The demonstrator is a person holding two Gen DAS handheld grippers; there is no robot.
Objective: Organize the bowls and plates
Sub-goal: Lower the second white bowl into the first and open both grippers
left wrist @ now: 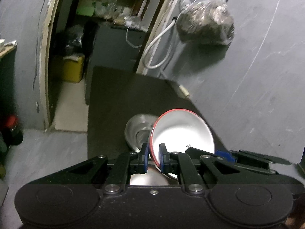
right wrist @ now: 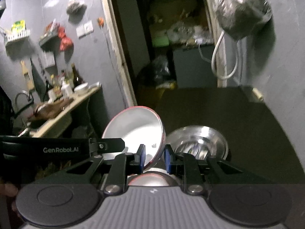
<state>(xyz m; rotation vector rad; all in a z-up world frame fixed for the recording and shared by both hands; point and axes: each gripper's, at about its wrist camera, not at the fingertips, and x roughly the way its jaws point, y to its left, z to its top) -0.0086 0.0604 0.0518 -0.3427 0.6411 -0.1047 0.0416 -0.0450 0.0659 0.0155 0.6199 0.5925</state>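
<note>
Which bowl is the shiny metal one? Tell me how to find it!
Look at the dark table against the grey wall. The metal bowl sits there upright, just beside the tilted bowl in the claws. It is all silver, while its neighbour is white inside with a red rim.

Left hand-held gripper (left wrist: 153,157) narrowed, pads pinching a rim, right hand-held gripper (right wrist: 154,157) likewise
</note>
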